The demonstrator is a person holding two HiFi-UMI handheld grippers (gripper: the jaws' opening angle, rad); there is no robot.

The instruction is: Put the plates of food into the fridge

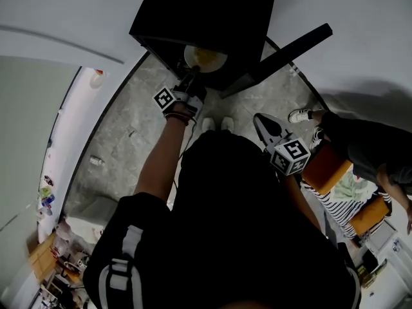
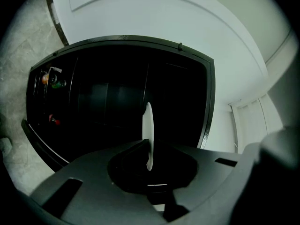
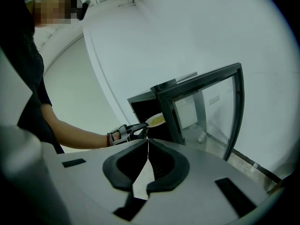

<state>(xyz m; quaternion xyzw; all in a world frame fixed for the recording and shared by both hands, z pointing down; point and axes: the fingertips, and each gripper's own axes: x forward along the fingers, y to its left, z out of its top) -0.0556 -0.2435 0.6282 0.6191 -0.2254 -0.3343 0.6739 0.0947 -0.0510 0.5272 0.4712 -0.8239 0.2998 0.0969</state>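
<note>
1. Nearest, the person's dark shirt (image 1: 244, 224) fills the view. Just beyond it the right gripper (image 3: 148, 142) hangs at the right, its fingers (image 3: 168, 163) pressed together on nothing.
2. Farther off, the left gripper (image 1: 190, 81) reaches out, its fingers (image 2: 126, 162) pinching the near rim of the plate (image 1: 205, 58) of yellow food.
3. The plate sits at the mouth of the black fridge (image 1: 206, 18), so the step in hand looks like the insertion.
4. Next move, as I judge it: slide the plate in level onto a shelf, then let go.
5. The glass door (image 3: 211, 111) stands open at the right. The fridge frame lies close on the plate's left, and the floor (image 1: 129, 140) is free for stepping.
</note>
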